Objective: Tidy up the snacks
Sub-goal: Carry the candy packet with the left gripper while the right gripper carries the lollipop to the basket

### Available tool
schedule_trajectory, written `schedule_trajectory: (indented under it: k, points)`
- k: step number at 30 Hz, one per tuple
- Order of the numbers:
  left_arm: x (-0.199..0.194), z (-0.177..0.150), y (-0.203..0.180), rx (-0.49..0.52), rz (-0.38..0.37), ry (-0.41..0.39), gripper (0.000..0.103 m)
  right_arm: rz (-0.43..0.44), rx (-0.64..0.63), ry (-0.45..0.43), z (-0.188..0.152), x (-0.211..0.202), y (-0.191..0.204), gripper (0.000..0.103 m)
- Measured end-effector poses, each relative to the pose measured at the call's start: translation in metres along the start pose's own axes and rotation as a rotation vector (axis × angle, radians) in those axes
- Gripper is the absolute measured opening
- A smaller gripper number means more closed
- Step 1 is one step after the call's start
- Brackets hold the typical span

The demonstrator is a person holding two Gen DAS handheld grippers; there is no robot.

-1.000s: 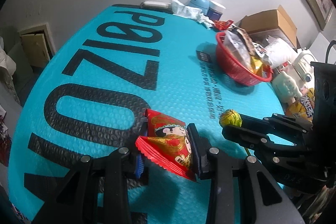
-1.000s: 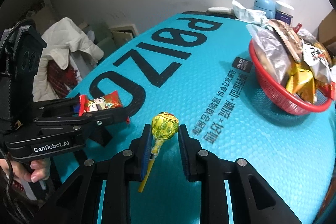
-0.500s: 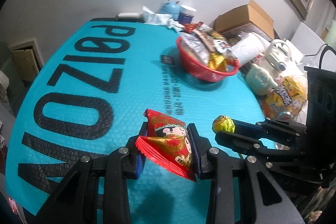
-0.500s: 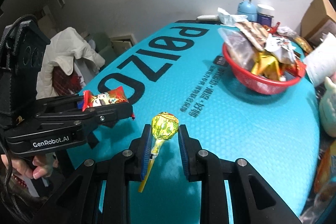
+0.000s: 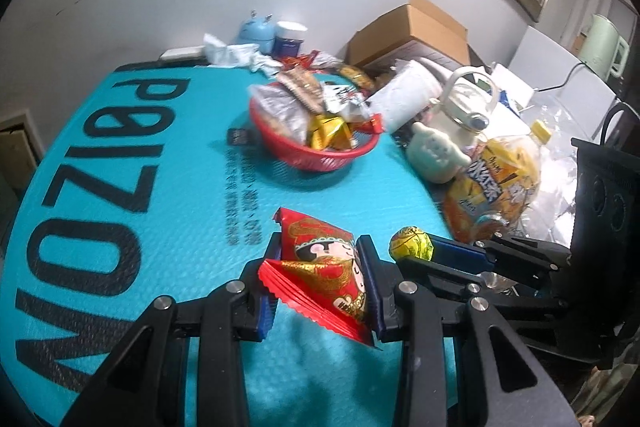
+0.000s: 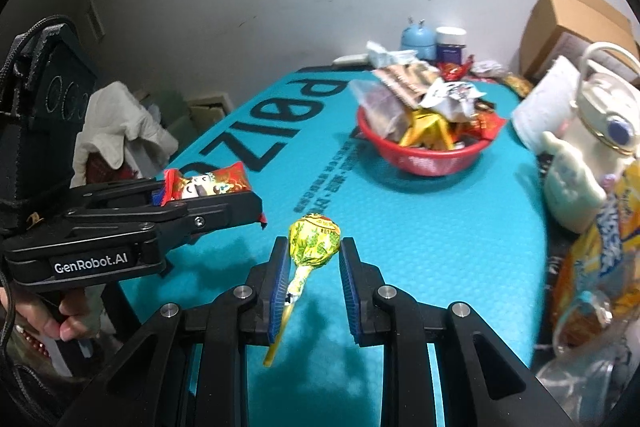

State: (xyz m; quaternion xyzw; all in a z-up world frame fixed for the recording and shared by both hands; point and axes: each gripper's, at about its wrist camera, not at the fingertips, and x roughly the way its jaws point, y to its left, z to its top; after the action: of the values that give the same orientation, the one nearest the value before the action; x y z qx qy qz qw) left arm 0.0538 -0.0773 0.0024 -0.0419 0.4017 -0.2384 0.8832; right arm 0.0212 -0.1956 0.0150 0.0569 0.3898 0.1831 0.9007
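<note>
a red and gold snack packet (image 5: 324, 279), a yellow-green wrapped lollipop (image 6: 315, 241), a red basket (image 6: 424, 161), and a teal tabletop (image 5: 192, 163) showing black letters.

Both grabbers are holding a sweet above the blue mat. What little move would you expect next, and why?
Probably carry both on toward the red basket and stop above it. The left gripper is shut on the red candy packet and the right gripper on the yellow lollipop, both short of the basket, which already holds other snacks.
</note>
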Motion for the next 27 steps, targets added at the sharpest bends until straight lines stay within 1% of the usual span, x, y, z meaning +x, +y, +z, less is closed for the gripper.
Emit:
schedule_trajectory:
  k: [4,8,15,27]
  points:
    - [0.002,0.01,-0.009,0.016,-0.021,-0.005,0.035,-0.025,0.016,-0.021,0.004,-0.008,-0.01,0.025]
    - [0.001,0.021,-0.014,0.037,-0.027,-0.017,0.035,-0.048,0.019,-0.043,0.013,-0.014,-0.017,0.025]
    - [0.003,0.045,-0.016,0.066,-0.031,-0.035,0.035,-0.098,0.016,-0.07,0.038,-0.016,-0.028,0.025]
    - [0.013,0.1,-0.013,0.124,-0.023,-0.088,0.035,-0.159,0.009,-0.112,0.089,-0.007,-0.043,0.025]
